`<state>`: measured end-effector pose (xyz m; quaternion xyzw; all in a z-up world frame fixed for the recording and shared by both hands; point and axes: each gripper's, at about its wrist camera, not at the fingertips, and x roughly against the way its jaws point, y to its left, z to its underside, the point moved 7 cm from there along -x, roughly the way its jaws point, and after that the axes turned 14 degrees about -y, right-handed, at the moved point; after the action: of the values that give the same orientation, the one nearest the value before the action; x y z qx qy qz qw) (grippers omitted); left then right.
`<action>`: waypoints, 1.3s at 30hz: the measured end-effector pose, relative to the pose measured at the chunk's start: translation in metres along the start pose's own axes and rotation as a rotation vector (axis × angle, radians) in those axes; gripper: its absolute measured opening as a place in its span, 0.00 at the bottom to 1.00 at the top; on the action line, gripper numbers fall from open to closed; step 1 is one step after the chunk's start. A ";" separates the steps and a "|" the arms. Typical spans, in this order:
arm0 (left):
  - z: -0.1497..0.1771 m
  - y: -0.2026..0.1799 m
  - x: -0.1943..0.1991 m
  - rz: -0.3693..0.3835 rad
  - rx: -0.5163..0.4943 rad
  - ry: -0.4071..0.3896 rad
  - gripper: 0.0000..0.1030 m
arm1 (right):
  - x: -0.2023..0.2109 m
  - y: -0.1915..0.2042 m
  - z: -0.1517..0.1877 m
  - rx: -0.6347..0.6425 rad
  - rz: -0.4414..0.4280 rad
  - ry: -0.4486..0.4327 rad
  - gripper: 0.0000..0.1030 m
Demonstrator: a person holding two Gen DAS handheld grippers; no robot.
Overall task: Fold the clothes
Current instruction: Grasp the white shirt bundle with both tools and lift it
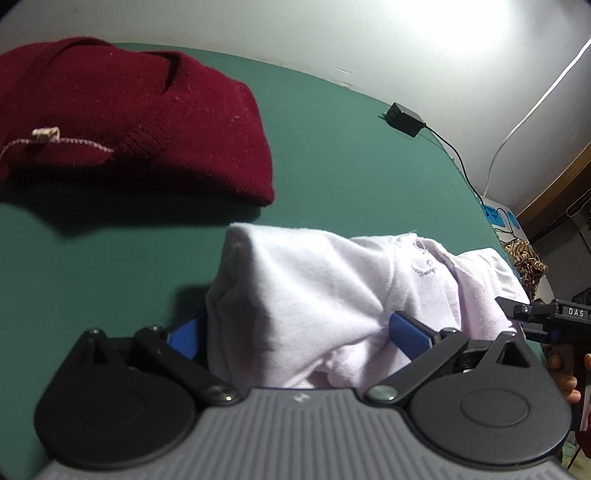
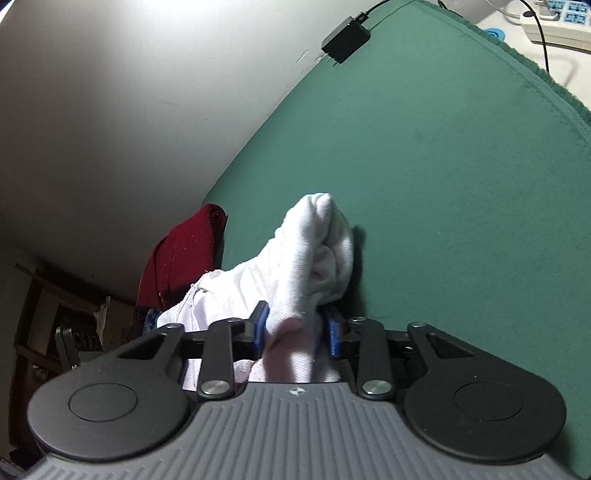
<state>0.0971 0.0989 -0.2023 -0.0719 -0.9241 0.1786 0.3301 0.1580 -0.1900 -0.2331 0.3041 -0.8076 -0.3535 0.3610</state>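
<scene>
A pale lilac-white garment [image 1: 314,295] hangs bunched between both grippers above the green table [image 1: 332,155]. My left gripper [image 1: 295,336] has its blue pads spread wide, with the cloth bulging between them and draped over it. My right gripper [image 2: 297,332] is shut on a fold of the same garment [image 2: 317,251], blue pads pressing both sides. The right gripper also shows in the left wrist view [image 1: 532,314], at the garment's right end. A dark red knitted sweater [image 1: 122,118] lies folded at the table's far left; it also shows in the right wrist view [image 2: 181,254].
A black power adapter [image 1: 404,118] with its cable lies at the table's back edge by the white wall. A power strip [image 2: 554,22] sits beyond the table's right edge. Dark wooden furniture [image 2: 55,325] stands off the table's left end.
</scene>
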 end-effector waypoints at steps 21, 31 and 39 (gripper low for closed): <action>0.015 -0.025 -0.021 -0.263 -0.131 -0.019 0.97 | -0.012 0.045 0.017 0.460 0.169 -0.033 0.30; 0.017 -0.024 -0.019 -0.277 -0.134 -0.036 0.99 | -0.010 0.045 0.017 0.443 0.183 -0.061 0.29; 0.021 -0.022 -0.018 -0.277 -0.147 -0.087 0.99 | -0.008 0.045 0.020 0.452 0.190 -0.100 0.29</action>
<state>0.0971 0.0680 -0.2193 0.0399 -0.9492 0.0662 0.3051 0.1357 -0.1512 -0.2108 0.2819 -0.9080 -0.1430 0.2748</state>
